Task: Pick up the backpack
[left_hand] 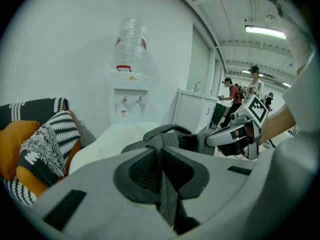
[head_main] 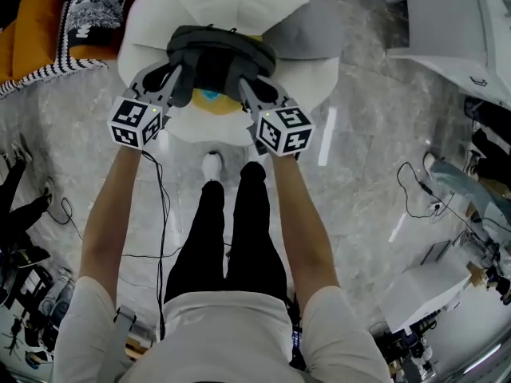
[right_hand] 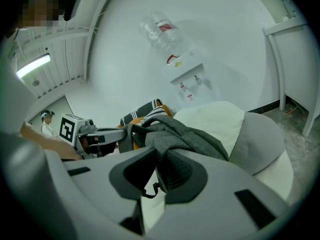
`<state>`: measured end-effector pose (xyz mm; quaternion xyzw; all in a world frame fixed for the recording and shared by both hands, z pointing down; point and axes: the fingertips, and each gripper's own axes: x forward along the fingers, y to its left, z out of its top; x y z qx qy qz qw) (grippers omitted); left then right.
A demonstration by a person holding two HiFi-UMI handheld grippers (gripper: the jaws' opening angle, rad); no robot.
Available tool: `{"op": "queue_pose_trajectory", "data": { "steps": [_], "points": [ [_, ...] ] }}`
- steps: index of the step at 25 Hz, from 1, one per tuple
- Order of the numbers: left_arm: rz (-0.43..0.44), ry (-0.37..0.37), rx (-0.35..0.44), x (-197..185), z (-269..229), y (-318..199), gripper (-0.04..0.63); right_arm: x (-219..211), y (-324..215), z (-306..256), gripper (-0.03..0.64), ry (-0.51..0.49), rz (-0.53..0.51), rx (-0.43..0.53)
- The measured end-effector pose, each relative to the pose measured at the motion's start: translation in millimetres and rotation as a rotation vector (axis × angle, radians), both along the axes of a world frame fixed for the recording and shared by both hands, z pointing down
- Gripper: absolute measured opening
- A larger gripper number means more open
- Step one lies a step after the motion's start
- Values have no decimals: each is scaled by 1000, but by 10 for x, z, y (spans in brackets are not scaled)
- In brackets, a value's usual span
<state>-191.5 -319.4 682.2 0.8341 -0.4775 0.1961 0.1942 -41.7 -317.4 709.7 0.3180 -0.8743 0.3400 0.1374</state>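
Observation:
A dark grey backpack point(head_main: 221, 53) hangs just above a white beanbag seat point(head_main: 152, 22), stretched between my two grippers. In the head view my left gripper point(head_main: 177, 72) grips its left side and my right gripper point(head_main: 244, 84) its right side. The left gripper view shows my left gripper point(left_hand: 161, 170) shut on a grey fabric strap of the backpack point(left_hand: 172, 136). In the right gripper view my right gripper point(right_hand: 160, 173) is shut on the grey fabric of the backpack point(right_hand: 187, 134). Something yellow and blue point(head_main: 209, 99) shows below the bag.
Striped and orange cushions point(head_main: 56, 22) lie left of the seat. A water dispenser point(left_hand: 127, 101) stands by the wall behind it. A white table point(head_main: 455, 22) is at the right, cables point(head_main: 160, 206) run over the floor, and people point(left_hand: 232, 101) stand far off.

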Motion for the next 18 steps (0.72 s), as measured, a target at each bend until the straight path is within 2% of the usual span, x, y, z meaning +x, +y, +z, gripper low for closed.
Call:
{"op": "queue_pose_trajectory", "data": {
  "steps": [12,18],
  "points": [
    [-40,53,46,-70,-701,390,34,-50,286,-746,50,-2,-37,58],
    [2,54,93,-23,-1191,628,34,14,468,-1293,51,-18,-45,108]
  ]
}}
